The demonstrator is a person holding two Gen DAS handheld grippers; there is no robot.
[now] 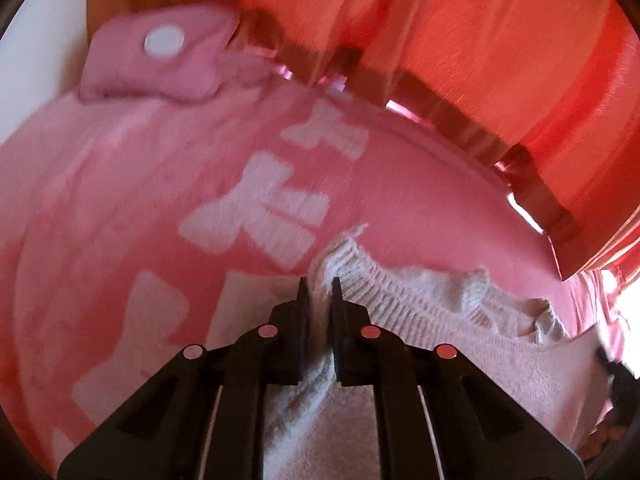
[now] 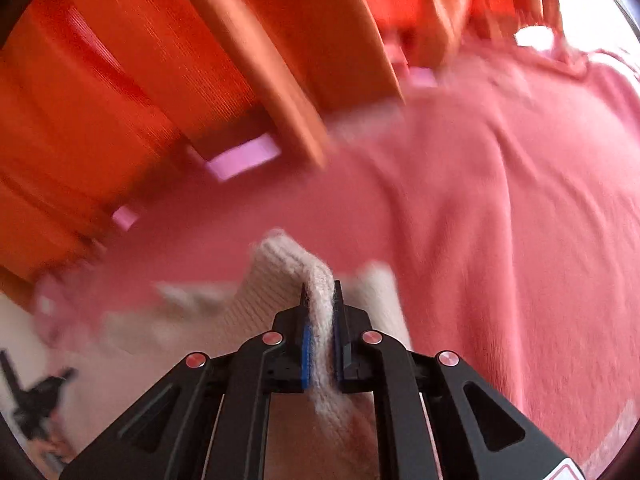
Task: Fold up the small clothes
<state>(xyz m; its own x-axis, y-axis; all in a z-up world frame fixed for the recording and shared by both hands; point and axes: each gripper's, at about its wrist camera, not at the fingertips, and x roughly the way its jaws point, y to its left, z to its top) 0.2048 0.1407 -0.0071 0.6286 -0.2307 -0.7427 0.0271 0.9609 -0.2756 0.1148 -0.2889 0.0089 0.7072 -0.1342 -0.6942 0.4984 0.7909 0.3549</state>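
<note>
Here we see a pink blanket (image 1: 420, 184) w/ white block shapes covering the work surface; behind it orange-red curtains (image 1: 500, 40) hang in folds, w/ wooden slats (image 2: 280, 80) in front of them in the right wrist view. One small pink cushion (image 1: 160, 60) w/ a white disc sits at the blanket's far edge. One garment: a small white knit piece (image 1: 420, 300) w/ ribbed hem, lying on the blanket close in front of both tools. Left gripper (image 1: 320, 286): jaws narrow, pinching a fold of the knit. Right gripper (image 2: 319, 292): jaws narrow, knit edge raised and clamped between the pads. Both views blurred.
</note>
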